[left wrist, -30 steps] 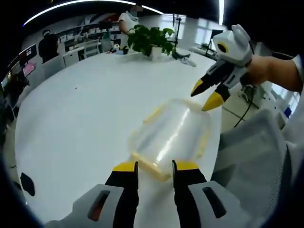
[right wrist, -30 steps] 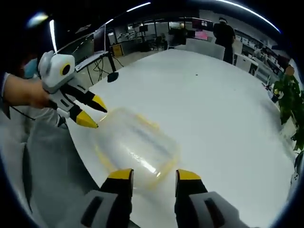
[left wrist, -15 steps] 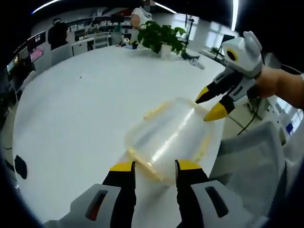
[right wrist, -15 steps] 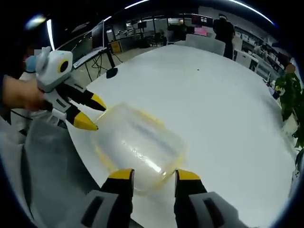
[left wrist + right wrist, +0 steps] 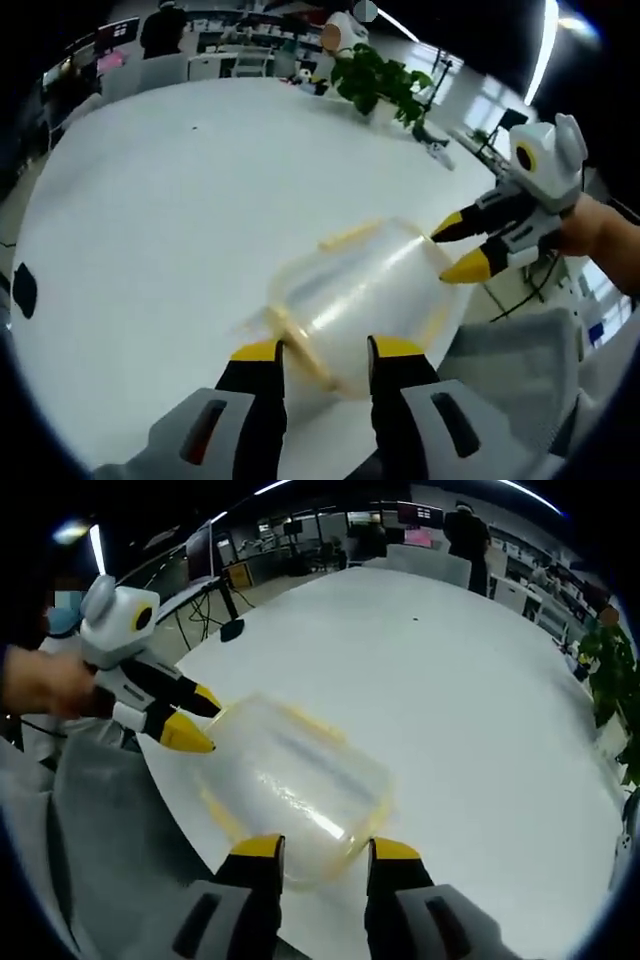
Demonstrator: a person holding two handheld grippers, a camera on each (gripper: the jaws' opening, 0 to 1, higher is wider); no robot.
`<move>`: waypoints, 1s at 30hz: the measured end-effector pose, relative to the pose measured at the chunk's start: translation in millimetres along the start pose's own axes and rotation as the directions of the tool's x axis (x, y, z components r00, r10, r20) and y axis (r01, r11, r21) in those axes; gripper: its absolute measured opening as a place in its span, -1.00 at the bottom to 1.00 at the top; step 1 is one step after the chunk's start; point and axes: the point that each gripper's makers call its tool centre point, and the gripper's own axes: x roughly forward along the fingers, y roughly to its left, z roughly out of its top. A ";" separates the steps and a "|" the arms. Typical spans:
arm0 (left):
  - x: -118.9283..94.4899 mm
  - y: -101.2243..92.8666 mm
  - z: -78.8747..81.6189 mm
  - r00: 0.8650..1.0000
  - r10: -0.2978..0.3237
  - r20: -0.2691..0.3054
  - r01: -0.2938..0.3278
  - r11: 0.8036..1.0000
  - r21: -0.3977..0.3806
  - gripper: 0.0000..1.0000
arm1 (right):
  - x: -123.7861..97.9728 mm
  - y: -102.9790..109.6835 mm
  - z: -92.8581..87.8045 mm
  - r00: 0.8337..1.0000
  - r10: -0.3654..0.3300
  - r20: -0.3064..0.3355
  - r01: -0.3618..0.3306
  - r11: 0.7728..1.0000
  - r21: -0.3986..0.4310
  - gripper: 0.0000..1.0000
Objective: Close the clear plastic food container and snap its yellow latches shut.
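Both hand-held grippers sit at opposite ends of the container (image 5: 360,295), which lies on the white table (image 5: 150,200) close to its near edge. The left hand-held gripper (image 5: 320,350) has its jaws parted with an end of the container between the yellow tips; it is not clamped on anything I can make out. The right hand-held gripper (image 5: 322,846) is likewise parted at the other end, tips just at the rim.

The lid looks seated, so the step in hand seems to be the latches. To do it well, I would steady one end with one gripper while the other pushes a yellow latch (image 5: 350,236) down flat against the wall until it catches, then swap ends. Press square to the latch, not at a slant, since the container is light and near the table edge and could skid off. Check that the lid sits even first; a cocked lid will not let the latch catch.

The left gripper view shows a latch sticking out along the far long side, a second yellow strip near its own jaws, and a plant (image 5: 385,80) far across the table. The right gripper view shows a yellow latch (image 5: 305,723) on the opposite long side, and the left hand-held gripper's tips close to, perhaps touching, the container's far corner.
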 end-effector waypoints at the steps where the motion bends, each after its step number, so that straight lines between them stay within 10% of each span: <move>1: -0.2 0.0 0.8 1.000 0.002 0.001 -0.002 1.000 0.010 -0.42 | -0.1 0.6 0.1 1.000 -0.001 -0.001 0.001 1.000 -0.003 -0.42; 7: 0.9 -1.7 2.2 1.000 -0.010 0.004 0.010 1.000 0.009 -0.46 | -0.2 1.0 -0.4 1.000 -0.007 -0.022 0.007 1.000 -0.004 -0.44; 9: 11.0 1.3 2.4 1.000 -0.021 0.010 0.022 0.995 -0.097 -0.49 | -1.5 1.1 0.0 1.000 -0.004 -0.023 0.003 1.000 -0.006 -0.46; 11: 10.1 0.9 2.7 1.000 0.002 -0.002 -0.002 1.000 0.027 -0.50 | -2.3 2.5 0.0 1.000 -0.001 -0.019 0.001 1.000 0.002 -0.48; 30: -22.9 29.4 -12.8 1.000 0.015 0.003 -0.015 0.998 -0.062 -0.45 | 17.5 30.4 20.2 1.000 0.023 -0.001 -0.023 0.999 -0.025 -0.45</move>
